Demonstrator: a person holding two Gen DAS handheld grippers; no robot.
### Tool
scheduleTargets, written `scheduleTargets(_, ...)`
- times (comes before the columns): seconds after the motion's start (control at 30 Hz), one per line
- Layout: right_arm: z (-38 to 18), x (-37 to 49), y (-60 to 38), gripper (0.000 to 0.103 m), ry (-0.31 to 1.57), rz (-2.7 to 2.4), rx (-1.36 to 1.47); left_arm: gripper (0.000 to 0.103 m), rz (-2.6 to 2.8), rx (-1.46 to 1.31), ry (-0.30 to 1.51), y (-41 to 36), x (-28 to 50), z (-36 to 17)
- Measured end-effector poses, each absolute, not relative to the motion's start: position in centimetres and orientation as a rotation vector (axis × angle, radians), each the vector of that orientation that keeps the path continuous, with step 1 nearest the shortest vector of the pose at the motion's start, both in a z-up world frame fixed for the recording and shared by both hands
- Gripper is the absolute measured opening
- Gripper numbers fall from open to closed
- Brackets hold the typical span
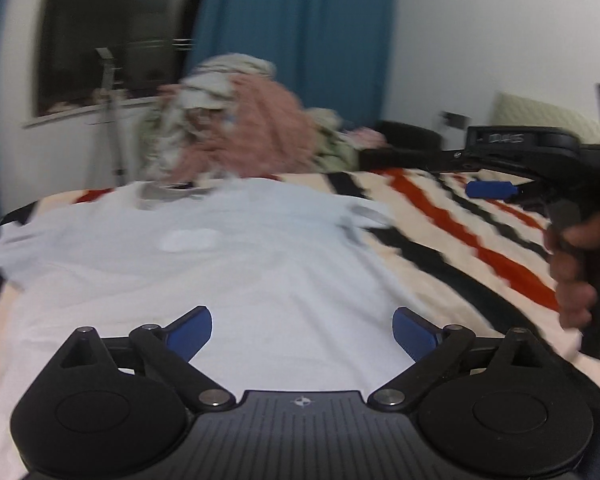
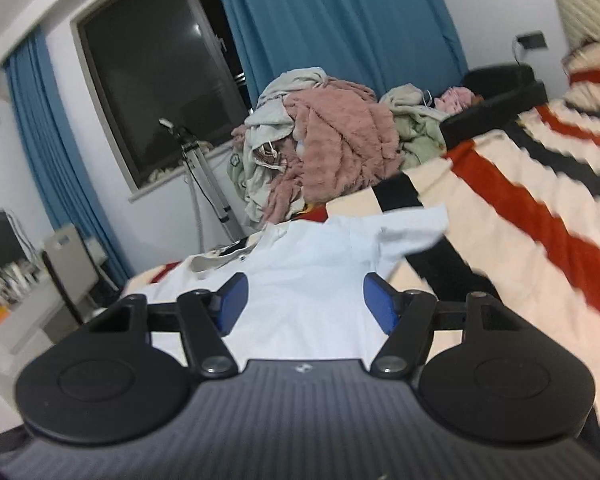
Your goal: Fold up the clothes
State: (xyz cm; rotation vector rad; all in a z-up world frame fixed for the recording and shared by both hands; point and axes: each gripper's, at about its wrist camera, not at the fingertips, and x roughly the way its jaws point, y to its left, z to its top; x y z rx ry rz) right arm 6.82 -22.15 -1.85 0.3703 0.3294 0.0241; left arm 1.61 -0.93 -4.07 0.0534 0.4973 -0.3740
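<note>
A pale blue short-sleeved shirt (image 1: 228, 264) lies spread flat on a bed covered by a striped blanket (image 1: 472, 240) in cream, red and black bands. The collar of the shirt is at the far end, and one sleeve (image 2: 412, 228) extends to the right over the blanket. The left tongs (image 1: 302, 330) sit above the near part of the shirt with their blue pads (image 1: 192, 334) spread wide; nothing is between them and neither pad presses on the fabric. The right tongs (image 2: 304, 306) are also above the near part of the shirt, with their blue pads (image 2: 232, 304) apart and empty, at a narrower spacing than the left pair. In the left wrist view the body of the right tongs appears at the right edge, gripped by a hand (image 1: 572, 276) of the person, with one blue pad visible above the blanket. At the far end of the bed stands a pile of unfolded clothes (image 2: 332, 148), including a pink fluffy item, grey-white garments and a pale green piece. Beyond the pile are a dark window (image 2: 156, 76), blue curtains (image 2: 340, 20) and a tripod (image 2: 204, 176) near the sill. The left wrist view is motion-blurred, so fine detail of the pile is not readable there.
</note>
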Motion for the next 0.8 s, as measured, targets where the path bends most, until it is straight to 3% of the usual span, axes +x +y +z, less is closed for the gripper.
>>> scheduleTargets(0.2, -7.7, 19.1, -21.1, 0.063, 0.354, -0.009, 0.233, 0.098, -0.259, -0.004, 0.498, 1.3, 2.9, -6.4)
scheduleTargets(0.43, -15.2, 27.2, -23.2, 0.054, 0.468, -0.091, 0.209, 0.098, -0.265, -0.101, 0.53, 1.8, 5.4, -8.7)
scheduleTargets(0.63, -16.7, 31.1, -25.2, 0.05, 0.484, -0.135, 0.313, 0.098, -0.289, -0.065, 0.572, 0.6, 7.2, -11.1)
scheduleTargets(0.7, -17.2, 32.1, -26.1, 0.043, 0.479, -0.158, 0.385, 0.098, -0.281, -0.06, 0.584, 0.5, 7.6, -11.7)
scheduleTargets(0.8, -17.9, 32.5, -27.3, 0.019, 0.467, -0.173, 0.465, 0.098, -0.264, -0.064, 0.6, 0.5, 8.2, -12.3)
